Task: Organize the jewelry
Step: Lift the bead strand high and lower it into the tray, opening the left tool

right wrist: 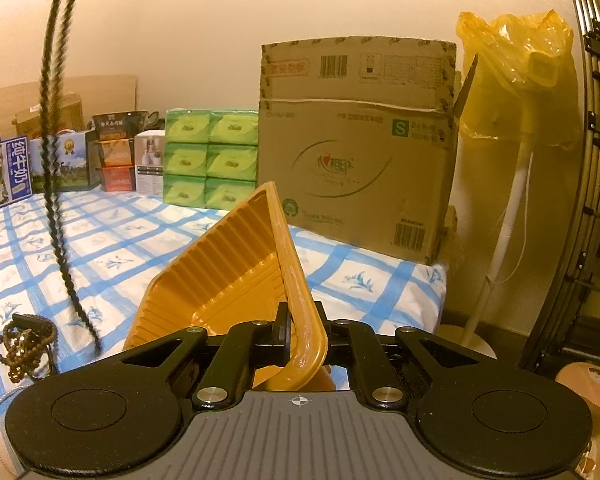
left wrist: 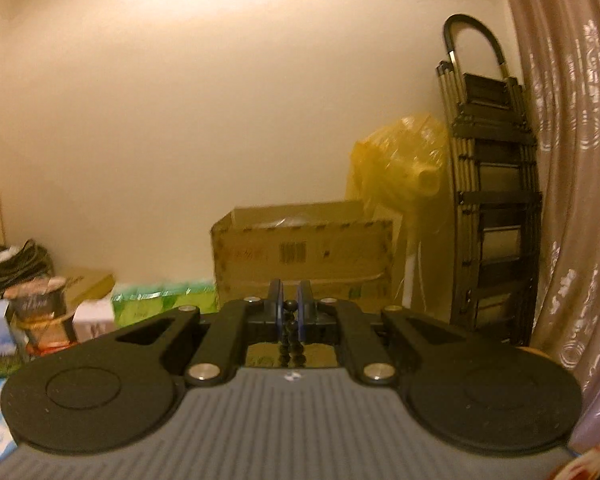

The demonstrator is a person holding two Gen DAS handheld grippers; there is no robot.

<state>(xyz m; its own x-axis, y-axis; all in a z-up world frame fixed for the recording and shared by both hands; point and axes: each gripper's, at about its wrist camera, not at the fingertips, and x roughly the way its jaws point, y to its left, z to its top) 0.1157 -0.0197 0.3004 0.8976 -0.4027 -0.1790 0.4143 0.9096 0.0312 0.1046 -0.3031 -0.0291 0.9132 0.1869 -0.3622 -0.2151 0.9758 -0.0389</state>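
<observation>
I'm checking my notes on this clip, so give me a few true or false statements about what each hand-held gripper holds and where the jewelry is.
1. The left hand-held gripper pinches a dark bead strand. True.
2. The right hand-held gripper is empty. False: it grips the orange tray by its rim.
3. The tray lies flat. False: it is tilted up.
4. A brown bead bundle lies on the checked cloth. True.

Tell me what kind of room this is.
Probably a bedroom doubling as storage: a bed with a blue-checked sheet, a cardboard box and packs of tissues along the wall, a folded ladder by the curtain.
</observation>
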